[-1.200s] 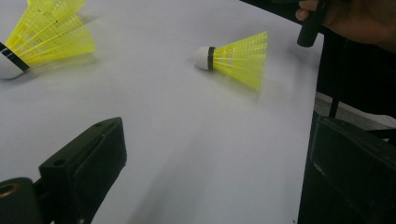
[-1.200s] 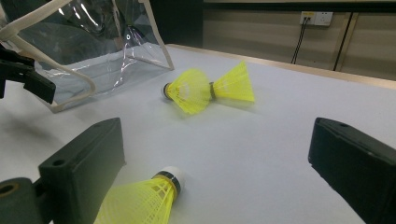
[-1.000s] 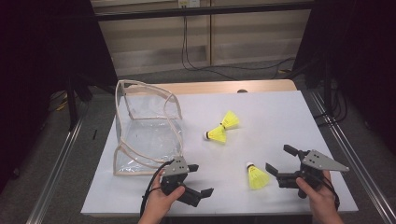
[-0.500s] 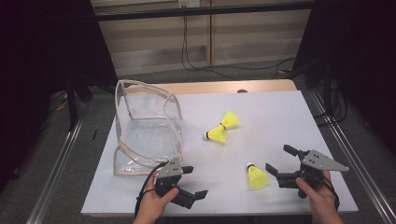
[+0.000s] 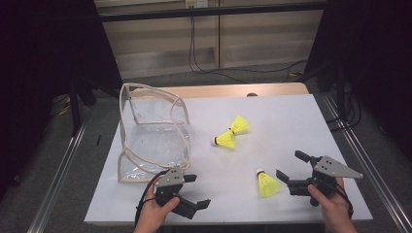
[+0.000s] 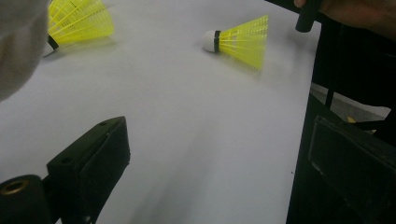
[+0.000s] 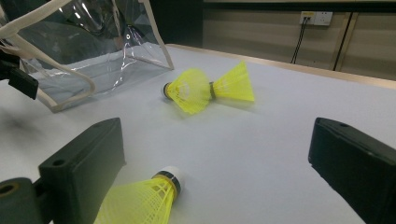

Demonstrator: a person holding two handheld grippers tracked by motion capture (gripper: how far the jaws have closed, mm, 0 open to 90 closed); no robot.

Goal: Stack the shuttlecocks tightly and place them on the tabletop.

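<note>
Three yellow shuttlecocks lie on the white table [image 5: 272,116]. Two of them [image 5: 239,124] [image 5: 225,141] touch each other at mid table. The third shuttlecock [image 5: 266,183] lies near the front, just left of my right gripper [image 5: 291,165], which is open and empty. In the right gripper view this shuttlecock [image 7: 140,200] sits low by the left jaw, with the pair [image 7: 187,91] [image 7: 233,84] farther off. My left gripper [image 5: 197,191] is open and empty at the front edge, below the clear bag [image 5: 153,131]. The left gripper view shows the lone shuttlecock [image 6: 240,39] ahead.
The clear plastic bag with beige trim [image 7: 84,46] stands open at the table's left. A wooden strip [image 5: 218,91] runs along the far edge. Metal rails [image 5: 58,170] flank the table. The person's right hand [image 6: 355,14] shows at the top right of the left gripper view.
My left gripper has drawn back a little toward the front edge and to the left. The right gripper and the shuttlecocks have stayed put.
</note>
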